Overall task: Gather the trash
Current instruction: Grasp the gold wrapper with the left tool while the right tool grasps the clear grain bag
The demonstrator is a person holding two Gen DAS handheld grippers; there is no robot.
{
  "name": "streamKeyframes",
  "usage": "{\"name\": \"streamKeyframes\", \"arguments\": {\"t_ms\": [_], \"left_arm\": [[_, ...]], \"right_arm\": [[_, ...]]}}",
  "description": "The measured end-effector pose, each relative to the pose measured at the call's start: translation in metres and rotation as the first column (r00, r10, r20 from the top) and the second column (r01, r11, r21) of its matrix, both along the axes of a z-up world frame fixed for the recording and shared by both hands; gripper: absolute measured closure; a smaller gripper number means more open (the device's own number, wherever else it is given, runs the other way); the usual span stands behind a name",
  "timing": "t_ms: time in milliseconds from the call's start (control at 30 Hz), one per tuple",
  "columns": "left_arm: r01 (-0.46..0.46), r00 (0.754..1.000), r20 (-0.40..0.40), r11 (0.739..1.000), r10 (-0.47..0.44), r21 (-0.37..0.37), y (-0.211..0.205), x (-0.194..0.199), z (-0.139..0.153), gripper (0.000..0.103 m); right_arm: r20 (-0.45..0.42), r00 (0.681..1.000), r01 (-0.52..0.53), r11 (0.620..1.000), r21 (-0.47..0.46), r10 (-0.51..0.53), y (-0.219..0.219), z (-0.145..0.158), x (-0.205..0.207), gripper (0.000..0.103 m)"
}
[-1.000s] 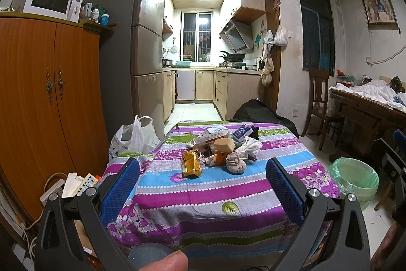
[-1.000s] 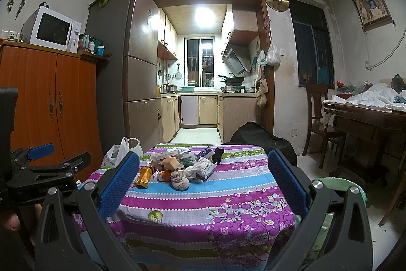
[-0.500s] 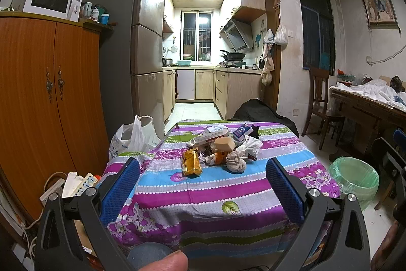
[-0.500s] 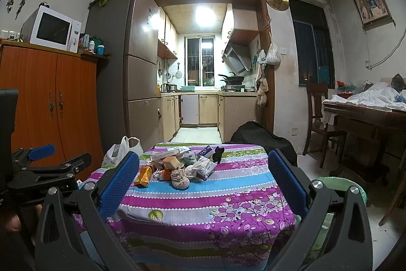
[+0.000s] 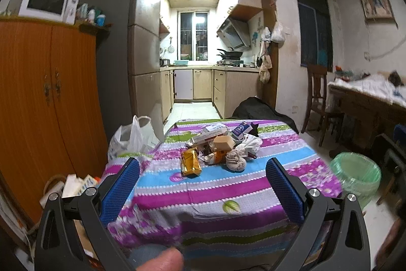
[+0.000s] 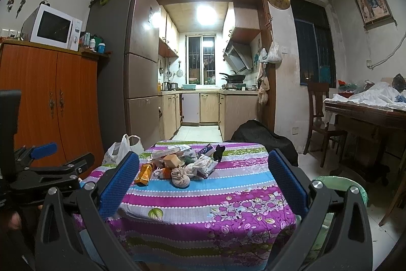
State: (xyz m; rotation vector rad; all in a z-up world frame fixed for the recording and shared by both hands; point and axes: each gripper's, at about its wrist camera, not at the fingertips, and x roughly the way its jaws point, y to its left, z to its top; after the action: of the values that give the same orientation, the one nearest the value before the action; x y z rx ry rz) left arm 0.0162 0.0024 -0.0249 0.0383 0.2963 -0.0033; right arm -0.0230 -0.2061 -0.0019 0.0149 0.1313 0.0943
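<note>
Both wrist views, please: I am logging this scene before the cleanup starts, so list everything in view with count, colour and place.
trash pile: one heap, mixed colours, middle of the table
gold packet: one, gold, left edge of the pile
table: one, striped purple, blue and white cloth, centre
bin: one, green liner, floor right of the table
plastic bag: one, white, left of the table
microwave: one, white, atop the orange cabinet
chair: one, dark wood, right wall
left tool: one, black with blue pads, open, short of the pile
right tool: one, same colours, open, empty
</note>
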Motion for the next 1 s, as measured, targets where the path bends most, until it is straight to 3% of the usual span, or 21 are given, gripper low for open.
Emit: {"name": "streamKeyframes", "arguments": {"t_ms": [133,200,267,333,400,467,633,700,767,900,1000], "left_arm": [[-0.040,0.999,-0.026,0.999,0.039,-0.033,0.029,0.026,-0.015,0.004],[-0.065,0.991,-0.123,0.996,0.058,-0.058,0.050,0.051,-0.032,0.004],[-0.054,0.966,-0.255,0.995,0.031,-0.085,0.072,0.084,-0.055,0.004],[-0.051,0.949,-0.315,0.994,0.018,-0.097,0.085,0.106,-0.073,0.004],[-0.058,0.931,-0.365,0.991,0.009,-0.124,0.100,0.131,-0.092,0.004],[-0.038,0.907,-0.418,0.979,-0.049,-0.198,0.112,0.160,-0.105,0.005],[0.041,0.876,-0.457,0.967,-0.155,-0.250,0.102,0.226,-0.116,0.005],[0.061,0.876,-0.453,0.970,-0.165,-0.235,0.089,0.249,-0.117,0.005],[0.073,0.872,-0.462,0.975,-0.164,-0.208,0.077,0.270,-0.120,0.005],[0.097,0.849,-0.495,0.976,-0.184,-0.196,0.060,0.307,-0.127,0.019],[0.129,0.866,-0.454,0.970,-0.212,-0.207,0.055,0.319,-0.116,0.021]], "right_arm": [[-0.048,0.998,-0.035,0.999,-0.013,0.034,0.003,-0.008,0.017,0.005],[-0.090,0.994,-0.065,0.998,0.006,0.065,0.002,-0.014,0.032,0.005],[-0.140,0.984,-0.104,0.994,0.023,0.107,0.003,-0.024,0.052,0.005],[-0.190,0.970,-0.150,0.988,0.021,0.152,0.006,-0.034,0.073,0.005],[-0.247,0.949,-0.199,0.980,0.022,0.198,0.009,-0.048,0.094,0.011],[-0.304,0.924,-0.234,0.972,0.030,0.232,0.015,-0.059,0.113,0.026],[-0.400,0.872,-0.282,0.957,0.061,0.282,0.022,-0.084,0.155,0.029],[-0.423,0.851,-0.307,0.948,0.080,0.311,0.025,-0.089,0.170,0.029],[-0.460,0.820,-0.336,0.937,0.098,0.342,0.029,-0.098,0.196,0.036],[-0.533,0.756,-0.364,0.921,0.141,0.381,0.033,-0.119,0.250,0.043],[-0.529,0.747,-0.382,0.911,0.155,0.403,0.036,-0.120,0.275,0.044]]}}
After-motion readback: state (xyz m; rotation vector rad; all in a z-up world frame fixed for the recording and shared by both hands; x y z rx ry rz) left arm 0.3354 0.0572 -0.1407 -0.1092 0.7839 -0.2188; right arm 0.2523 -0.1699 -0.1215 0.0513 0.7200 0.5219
